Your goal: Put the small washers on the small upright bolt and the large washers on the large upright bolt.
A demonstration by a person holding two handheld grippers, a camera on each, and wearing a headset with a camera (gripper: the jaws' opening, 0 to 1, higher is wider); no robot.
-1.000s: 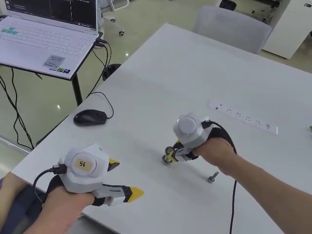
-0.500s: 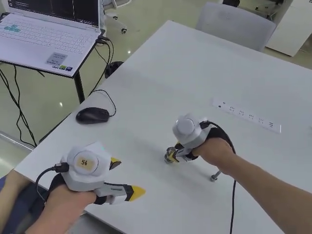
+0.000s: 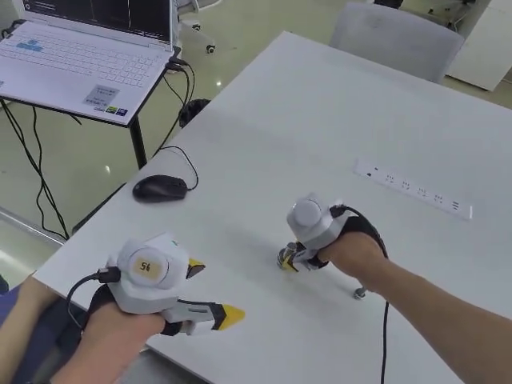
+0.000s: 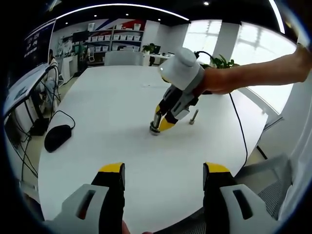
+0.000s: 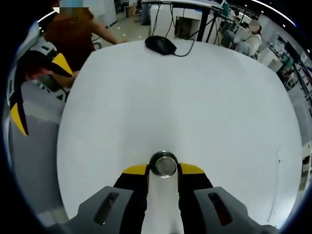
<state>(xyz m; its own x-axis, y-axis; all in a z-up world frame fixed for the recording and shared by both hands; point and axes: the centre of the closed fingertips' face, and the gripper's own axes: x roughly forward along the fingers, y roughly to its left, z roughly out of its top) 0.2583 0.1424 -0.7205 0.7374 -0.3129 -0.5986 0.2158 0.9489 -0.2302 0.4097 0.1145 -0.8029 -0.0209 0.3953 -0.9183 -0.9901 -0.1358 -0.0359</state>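
Right gripper view: right hand-held gripper (image 5: 164, 169) pinches a washer (image 5: 164, 165), seemingly seating it on the large bolt (image 4: 154, 129). Left hand-held gripper (image 4: 163, 175) hangs wide, empty. Next, release cleanly.

Upright large bolt (image 4: 155, 127), small bolt (image 4: 193, 117) nearby

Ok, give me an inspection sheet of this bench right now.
Surface: white table, plain.
Job's things: large upright bolt at the tips of the right gripper; small upright bolt beside it, apart.
Clutter: computer mouse; power strip.
Grippers: left gripper open, holding nothing; right gripper shut on a round metal piece, washer or bolt top.
Cables: mouse cable; right gripper's cable.
Surroundings: laptop on a side stand; grey chair.
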